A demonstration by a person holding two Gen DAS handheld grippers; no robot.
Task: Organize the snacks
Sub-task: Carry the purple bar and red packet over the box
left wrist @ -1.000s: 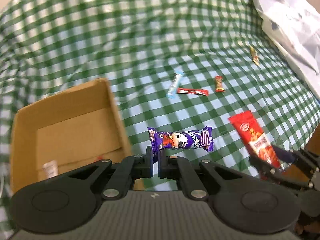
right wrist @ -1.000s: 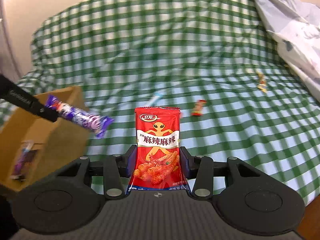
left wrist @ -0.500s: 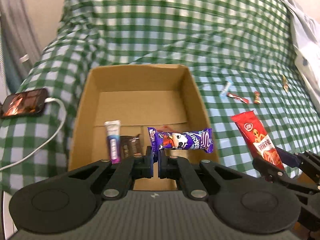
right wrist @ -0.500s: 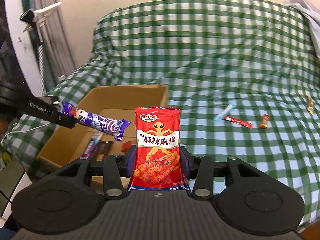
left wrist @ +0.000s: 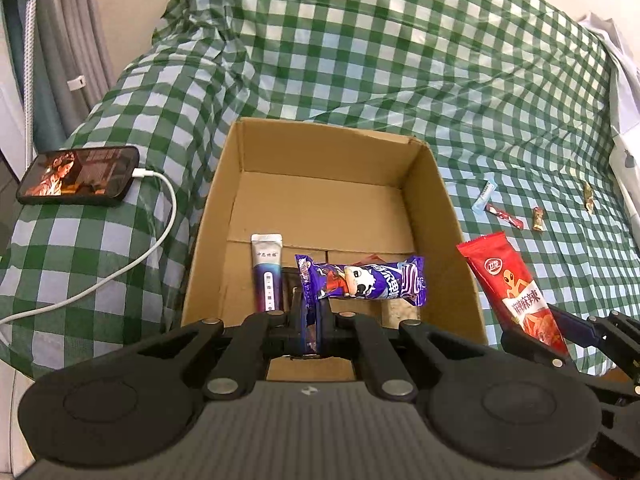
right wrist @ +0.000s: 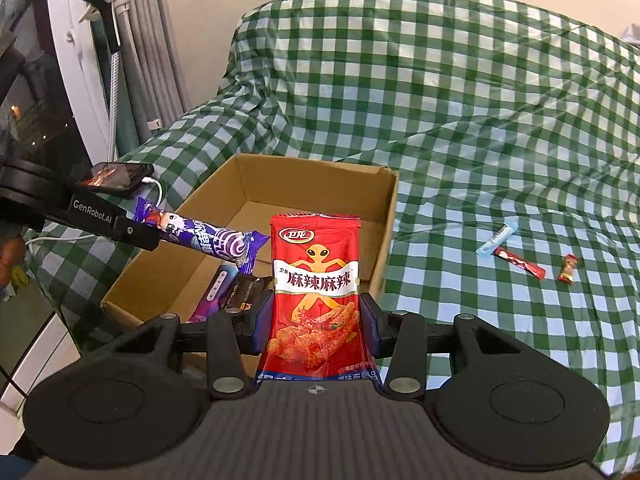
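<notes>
left gripper (left wrist: 311, 322): pressed tight on the end seam of a purple foil snack bar wrapper (left wrist: 362, 283); the bar sticks out sideways to the right, above the near end of the box.
right gripper (right wrist: 316, 320): pinching a red plastic spicy-strip packet with an orange alien print (right wrist: 316, 292) by both side edges; packet stands upright, just right of the box's right wall.
target: open brown cardboard box (left wrist: 332, 148) on the green-and-white checked cloth (left wrist: 400, 48); a silver-purple sachet (left wrist: 267, 272) and a dark packet already lie at its near end.
step: drop-off, judged; both snacks are lifted, neither is in the box yet.
how to do it well: lower the purple bar past the rim over bare cardboard farther in, then let go. Bring the red packet left over the wall before opening, or it may catch the rim and tip outside.
left on cloth: pale blue stick (right wrist: 497, 241), red stick (right wrist: 520, 268), small red-gold candy (right wrist: 568, 268), well right of the box.
clutter: black phone with white cable (left wrist: 78, 176), left of box, not part of the job.
</notes>
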